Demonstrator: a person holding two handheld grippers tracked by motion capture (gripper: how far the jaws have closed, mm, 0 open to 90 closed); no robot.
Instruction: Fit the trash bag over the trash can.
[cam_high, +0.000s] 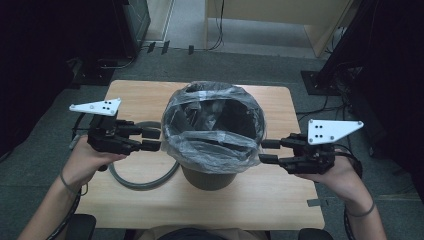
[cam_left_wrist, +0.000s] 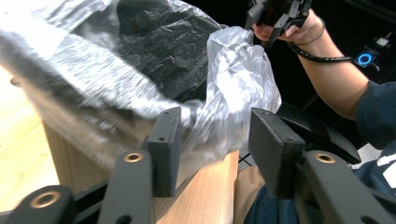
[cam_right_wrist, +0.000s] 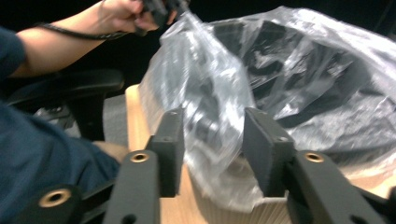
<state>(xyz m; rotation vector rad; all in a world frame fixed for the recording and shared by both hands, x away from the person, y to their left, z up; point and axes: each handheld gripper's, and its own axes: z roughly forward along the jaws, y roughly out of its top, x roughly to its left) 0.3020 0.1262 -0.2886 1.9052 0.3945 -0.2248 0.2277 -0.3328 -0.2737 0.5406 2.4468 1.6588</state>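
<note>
Seen from above, a bin (cam_high: 209, 172) lined with a thin clear plastic bag (cam_high: 212, 142) is centred on a small wooden table (cam_high: 280, 195), with one hand-held gripper at each side of its rim.

At the left, the left gripper (cam_high: 151, 139) is held level beside the bag's left edge, its jaws spread; in the left gripper view a fold of the film (cam_left_wrist: 210, 126) lies between the two pads without being pressed. A grey ring of hose (cam_high: 142, 182) is seen on the table just behind and below that gripper, near the bin's left side.

In the middle, the bag is draped over the rim, its mouth open and its inside dark and crumpled.

At the right, the right gripper (cam_high: 267, 151) is held at the bag's right edge, jaws likewise parted; in the right gripper view the film (cam_right_wrist: 210, 116) bulges between the pads, apparently loose.

The liner is judged to be very light, limp and slippery, easily torn if dragged across the rim or pulled unevenly. A firm pinch on the doubled film at the rolled-over edge, at opposite sides, is thought the safest hold, since a single layer would be likely to slip or stretch.
</note>
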